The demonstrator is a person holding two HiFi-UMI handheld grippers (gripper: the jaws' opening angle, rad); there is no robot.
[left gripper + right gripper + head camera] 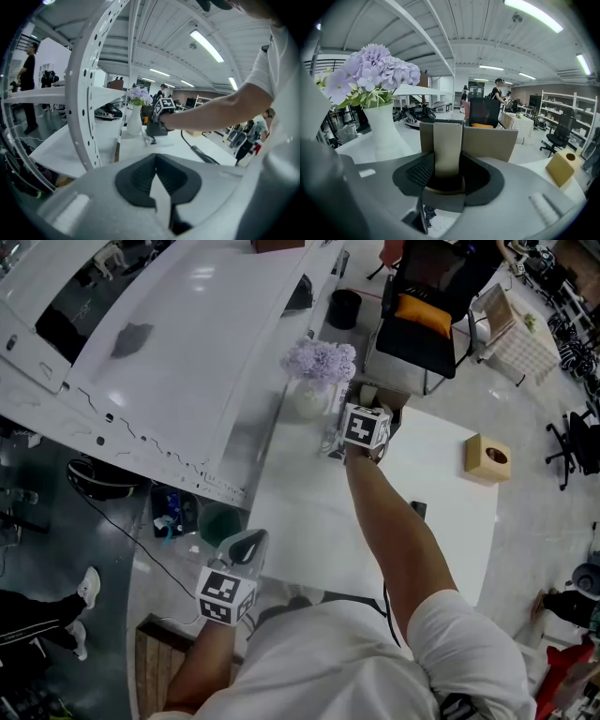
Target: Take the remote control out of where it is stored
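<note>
Right gripper view: jaws on the remote, which stands in its holder

Right gripper view gives me the clearest read. The right gripper (448,157) has its two dark pads set against the long edges of the remote control (447,138), a pale flat slab standing upright. The jaws are pinching it, spread only as wide as the slab. Its lower end sits down inside the brown cardboard holder (490,143), whose walls rise behind it and on both sides. Just left of the holder I see the white vase (384,129) with its purple flowers (375,70).

From the head view, my right arm reaches across the white table (309,521) to the far edge, where holder and vase stand side by side. A wooden box with a round hole (487,457) sits well apart, toward the table's right side.

The left gripper (155,157) has its pads pressed together at the tips with nothing between them. It hangs at the table's near left corner, well away from the holder.
</note>
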